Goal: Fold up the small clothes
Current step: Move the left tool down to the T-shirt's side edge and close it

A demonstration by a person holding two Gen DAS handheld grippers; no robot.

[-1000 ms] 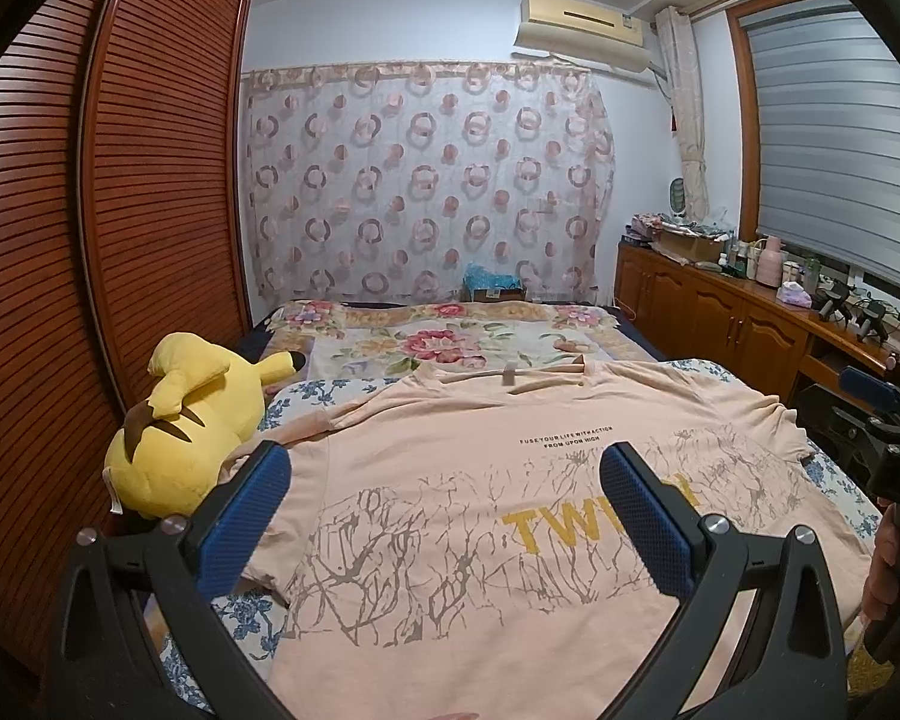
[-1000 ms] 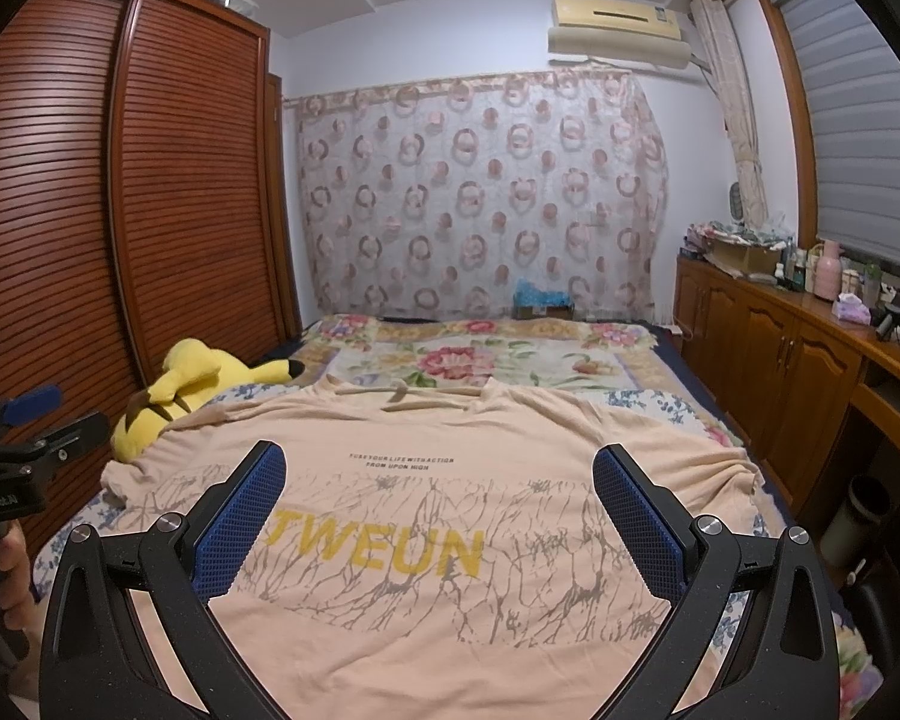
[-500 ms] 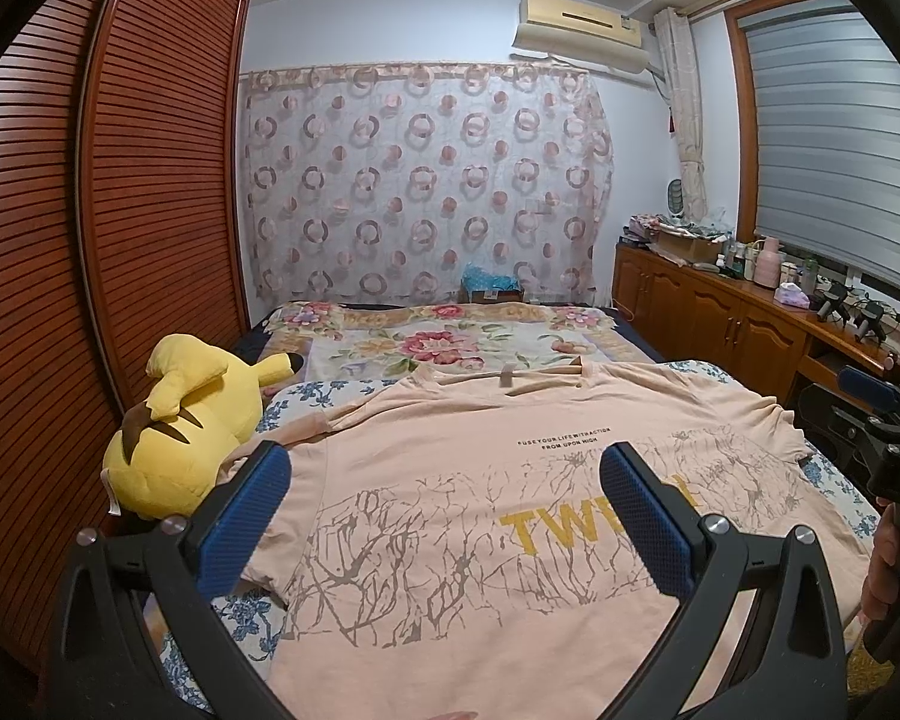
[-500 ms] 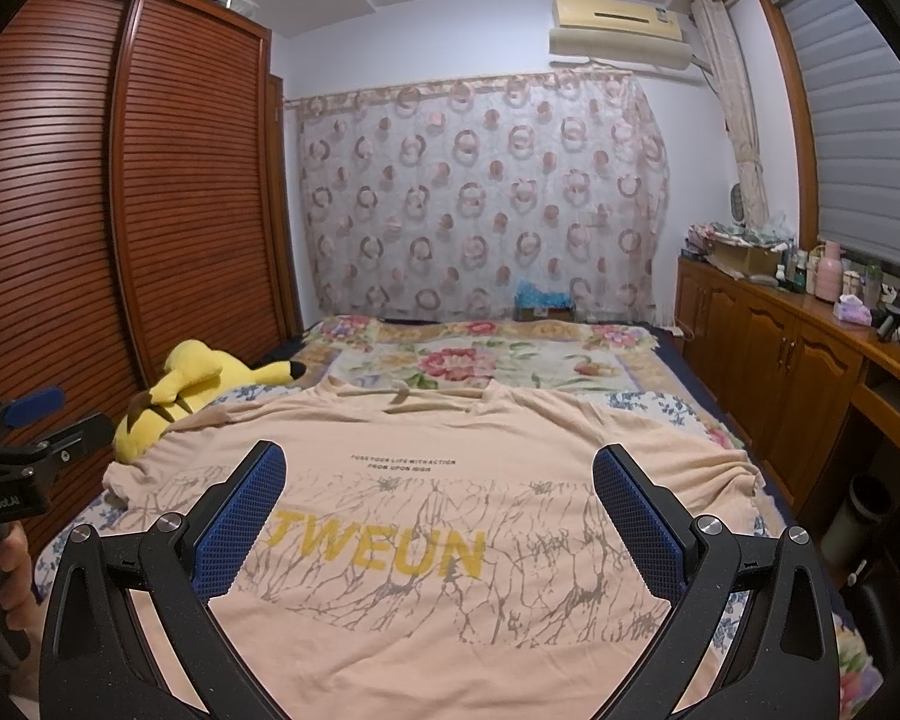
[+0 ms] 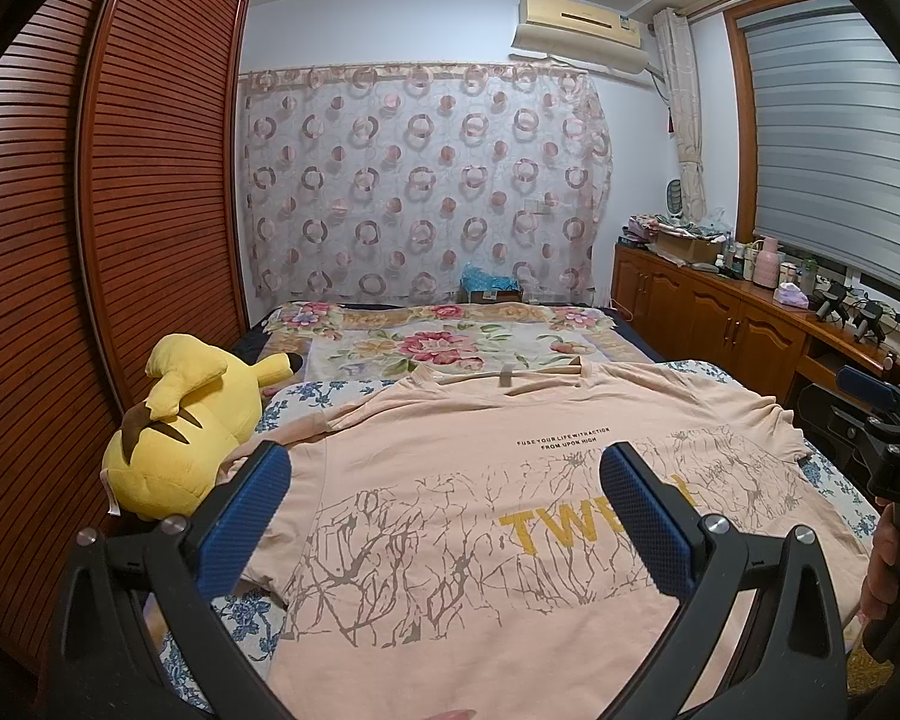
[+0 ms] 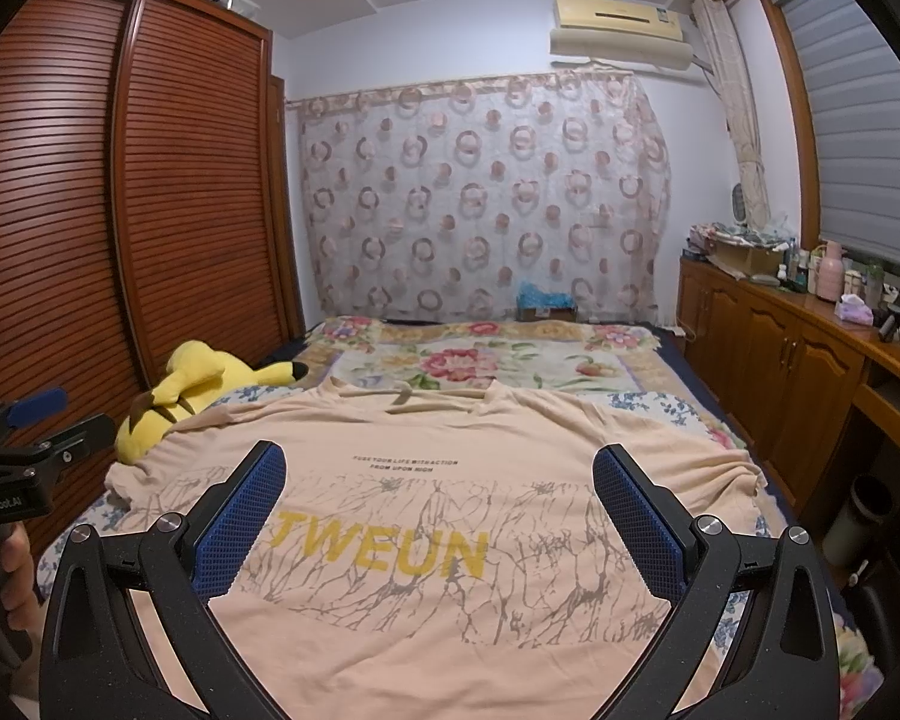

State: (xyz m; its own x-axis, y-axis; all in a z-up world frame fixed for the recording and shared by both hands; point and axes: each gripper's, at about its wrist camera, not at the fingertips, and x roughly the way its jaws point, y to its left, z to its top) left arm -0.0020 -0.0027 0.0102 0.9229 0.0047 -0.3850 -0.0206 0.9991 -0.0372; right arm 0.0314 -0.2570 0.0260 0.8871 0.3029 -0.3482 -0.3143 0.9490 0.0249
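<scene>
A peach T-shirt (image 5: 450, 510) with yellow letters and a grey branch print lies spread flat, front up, on the bed, collar at the far end. It also shows in the right wrist view (image 6: 426, 516). My left gripper (image 5: 444, 510) is open and empty, held above the shirt's left half. My right gripper (image 6: 438, 510) is open and empty, held above the shirt's middle. The right gripper shows at the right edge of the left wrist view (image 5: 882, 438), and the left gripper at the left edge of the right wrist view (image 6: 24, 456).
A yellow plush toy (image 5: 180, 438) lies on the bed beside the shirt's left sleeve, against the slatted wardrobe (image 5: 90, 240). A floral blanket (image 5: 450, 348) covers the far bed. Wooden cabinets (image 5: 720, 324) with clutter run along the right. A bin (image 6: 852, 516) stands by the bed's right side.
</scene>
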